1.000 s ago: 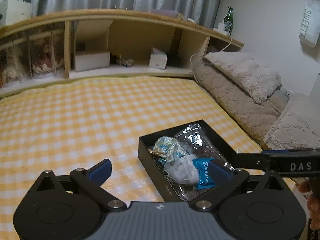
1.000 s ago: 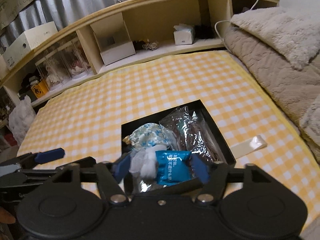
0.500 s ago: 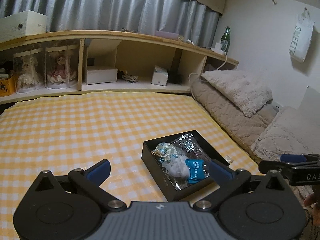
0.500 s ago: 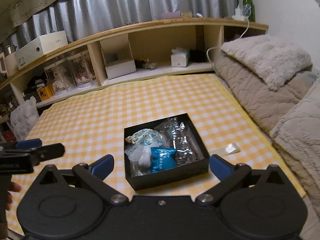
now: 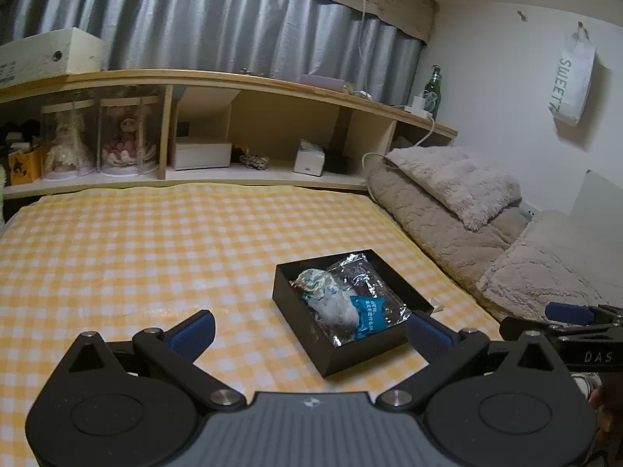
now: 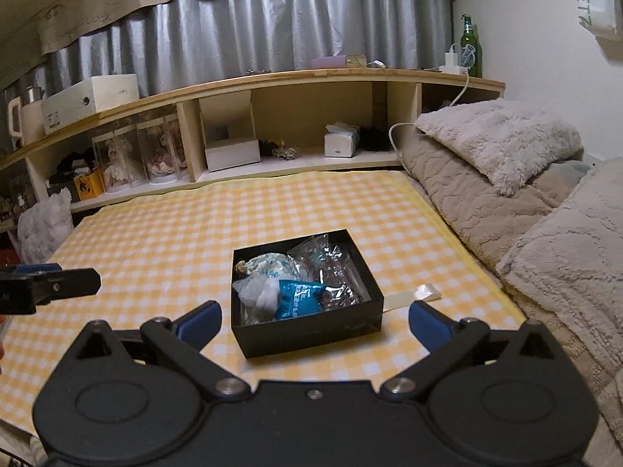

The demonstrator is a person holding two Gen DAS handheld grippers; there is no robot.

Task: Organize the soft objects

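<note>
Resting in the black box, four soft packets

Sitting on the yellow checked cloth (image 6: 163, 241), the black box (image 6: 311, 334) holds all the soft things in sight. A blue packet (image 6: 298, 299) lies at its near side, touching a white pouch (image 6: 259, 292) on its left. Behind them a pale printed bag (image 6: 268, 264) fills the far left corner, and a clear crinkled bag (image 6: 331, 268) takes up the right half, reaching the far wall. Just beside the box on the right, a thin white strip (image 6: 412, 295) lies flat on the cloth.

Both grippers hang above the cloth, well apart from the box. The right gripper (image 6: 314, 317) has its blue pads spread wide, with nothing between them; the box appears in the gap between them but is not touched. The left gripper (image 5: 310, 329) is likewise spread wide and holds nothing, the box lying ahead and a little to its right.

Behind the cloth runs a wooden shelf (image 6: 296, 78) with small boxes and dolls in clear cases, a green bottle (image 6: 470, 48) at its right end. Grey fleece bedding (image 6: 502, 144) lies along the right edge of the cloth.
</note>
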